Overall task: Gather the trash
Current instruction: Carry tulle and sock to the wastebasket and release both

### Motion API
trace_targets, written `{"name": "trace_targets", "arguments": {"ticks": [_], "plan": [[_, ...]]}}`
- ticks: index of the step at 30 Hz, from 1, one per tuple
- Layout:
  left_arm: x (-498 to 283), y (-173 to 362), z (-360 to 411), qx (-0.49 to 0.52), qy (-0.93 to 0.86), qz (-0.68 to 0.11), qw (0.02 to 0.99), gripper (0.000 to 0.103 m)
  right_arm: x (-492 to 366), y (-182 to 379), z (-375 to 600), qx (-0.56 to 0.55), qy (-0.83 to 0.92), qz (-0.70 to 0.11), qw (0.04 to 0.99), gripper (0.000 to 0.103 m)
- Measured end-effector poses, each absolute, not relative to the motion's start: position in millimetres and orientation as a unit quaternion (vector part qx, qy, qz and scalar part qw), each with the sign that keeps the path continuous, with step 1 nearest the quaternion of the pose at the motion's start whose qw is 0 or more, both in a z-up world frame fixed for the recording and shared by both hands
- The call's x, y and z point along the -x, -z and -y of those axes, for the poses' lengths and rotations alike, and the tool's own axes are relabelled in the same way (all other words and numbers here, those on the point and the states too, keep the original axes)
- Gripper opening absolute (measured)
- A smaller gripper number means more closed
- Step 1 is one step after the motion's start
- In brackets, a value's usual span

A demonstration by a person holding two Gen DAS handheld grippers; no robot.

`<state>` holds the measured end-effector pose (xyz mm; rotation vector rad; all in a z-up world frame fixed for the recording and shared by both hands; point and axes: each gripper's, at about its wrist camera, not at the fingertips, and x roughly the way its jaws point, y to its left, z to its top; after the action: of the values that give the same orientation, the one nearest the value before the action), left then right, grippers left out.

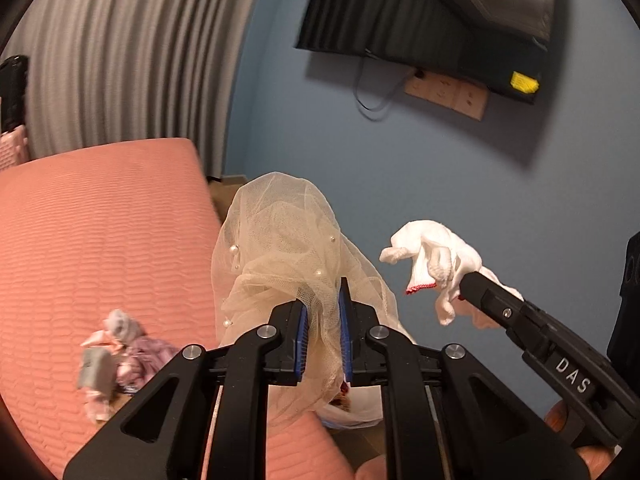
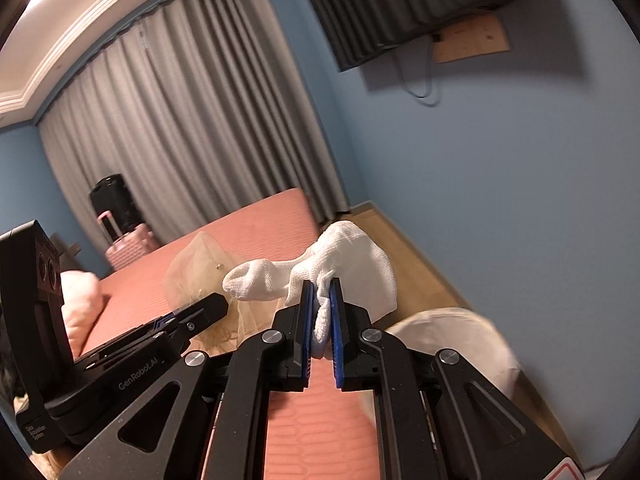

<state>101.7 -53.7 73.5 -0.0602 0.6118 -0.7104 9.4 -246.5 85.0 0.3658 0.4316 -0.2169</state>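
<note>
Jaws clamped, left gripper (image 1: 323,300) tulle (image 1: 280,240), "GenRobot.AI", "DAS"

open air above pink bed (image 1: 100,240)

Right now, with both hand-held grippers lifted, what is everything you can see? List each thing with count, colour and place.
tulle veil with pearls: one, cream, clamped in the left gripper, hanging over the bed edge
knit glove: one, white with red cuff trim, clamped in the right gripper
crumpled cloth pile: one heap, pink, lilac and grey, on the bed near its edge
bed: one, salmon quilted cover, left of the floor strip
bag: one, white, blurred, below the right gripper
suitcase: one, pink, by the curtain
curtain: grey, far wall
television: one, black, on the blue wall
left hand-held gripper: black, blue pads, shut
right hand-held gripper: black, blue pads, shut
</note>
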Motion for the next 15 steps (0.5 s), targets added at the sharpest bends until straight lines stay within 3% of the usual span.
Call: {"name": "trace_targets", "arguments": {"ticks": [15], "plan": [[-97.5, -44.8, 146.7, -0.022, 0.4, -0.34, 0.851, 0.016, 14.4, -48.7, 320.7, -0.217, 0.172, -0.222, 0.935, 0.008]]}}
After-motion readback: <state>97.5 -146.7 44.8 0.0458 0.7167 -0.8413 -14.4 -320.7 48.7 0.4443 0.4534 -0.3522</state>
